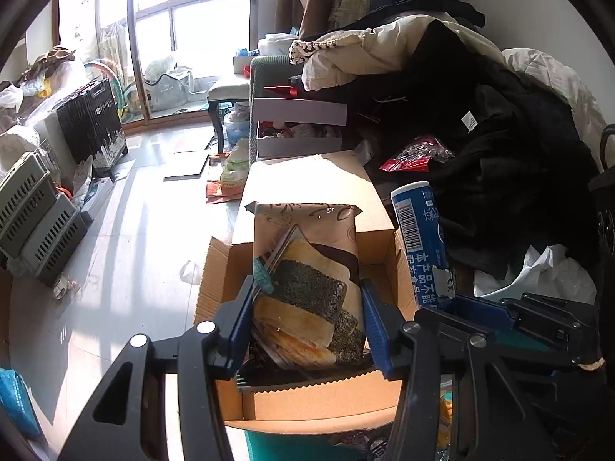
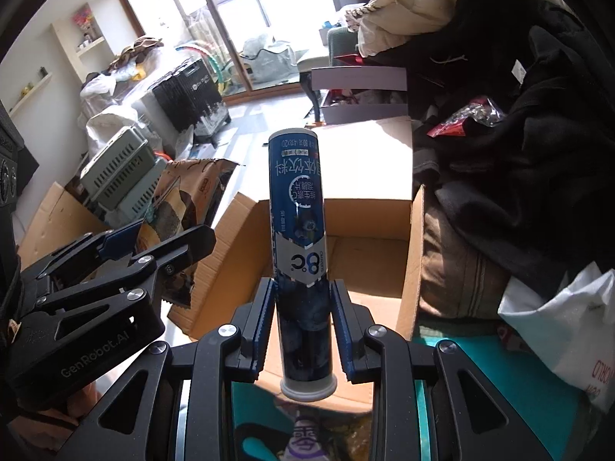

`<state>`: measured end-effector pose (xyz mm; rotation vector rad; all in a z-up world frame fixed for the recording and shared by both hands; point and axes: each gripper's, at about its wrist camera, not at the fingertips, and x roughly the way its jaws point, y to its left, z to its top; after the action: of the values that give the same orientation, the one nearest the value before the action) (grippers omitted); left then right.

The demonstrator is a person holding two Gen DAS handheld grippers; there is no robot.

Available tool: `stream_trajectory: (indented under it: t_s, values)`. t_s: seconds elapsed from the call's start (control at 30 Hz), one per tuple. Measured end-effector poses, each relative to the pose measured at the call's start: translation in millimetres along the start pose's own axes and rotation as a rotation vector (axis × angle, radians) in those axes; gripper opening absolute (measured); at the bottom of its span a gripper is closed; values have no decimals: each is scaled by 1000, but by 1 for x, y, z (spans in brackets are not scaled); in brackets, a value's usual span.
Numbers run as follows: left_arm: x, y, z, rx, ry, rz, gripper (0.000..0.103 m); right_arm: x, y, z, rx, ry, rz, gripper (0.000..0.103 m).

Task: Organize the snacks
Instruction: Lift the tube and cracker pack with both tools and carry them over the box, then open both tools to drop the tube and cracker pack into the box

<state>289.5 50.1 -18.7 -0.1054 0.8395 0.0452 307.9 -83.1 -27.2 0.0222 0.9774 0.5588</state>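
Note:
My left gripper [image 1: 305,320] is shut on a brown snack bag [image 1: 307,269] printed with seaweed rice crackers, held over the open cardboard box [image 1: 226,269]. The same bag [image 2: 184,207] and left gripper [image 2: 127,238] show at the left of the right wrist view. My right gripper [image 2: 303,319] is shut on a blue tube [image 2: 298,207] with a white cap at its near end, held upright above the cardboard box [image 2: 369,265]. In the left wrist view that blue tube [image 1: 421,226] stands to the right of the bag, with the right gripper [image 1: 480,307] below it.
A heap of dark and cream clothes [image 1: 480,115] lies right of the box. A red wrapper [image 1: 411,157] rests on it. A white plastic bag [image 2: 557,315] sits at the right. Grey crates [image 1: 34,207] and a black case [image 1: 92,123] stand on the tiled floor at the left.

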Motion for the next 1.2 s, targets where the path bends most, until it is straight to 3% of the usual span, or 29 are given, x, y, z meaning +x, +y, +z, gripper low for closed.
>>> stream_trajectory:
  t_s: [0.3,0.57,1.03,1.2]
  values:
    - [71,5,-9,32,91,46,50,51,-14,12,-19,58,-118,29]
    - [102,6,-27,50,157,71,50,82,-24,3,0,114,-160,29]
    - [100,9,-26,25,186,122,51,77,-29,-1,23,147,-206,31]
    - [88,7,-21,18,181,127,56,65,-24,-3,18,143,-212,33]
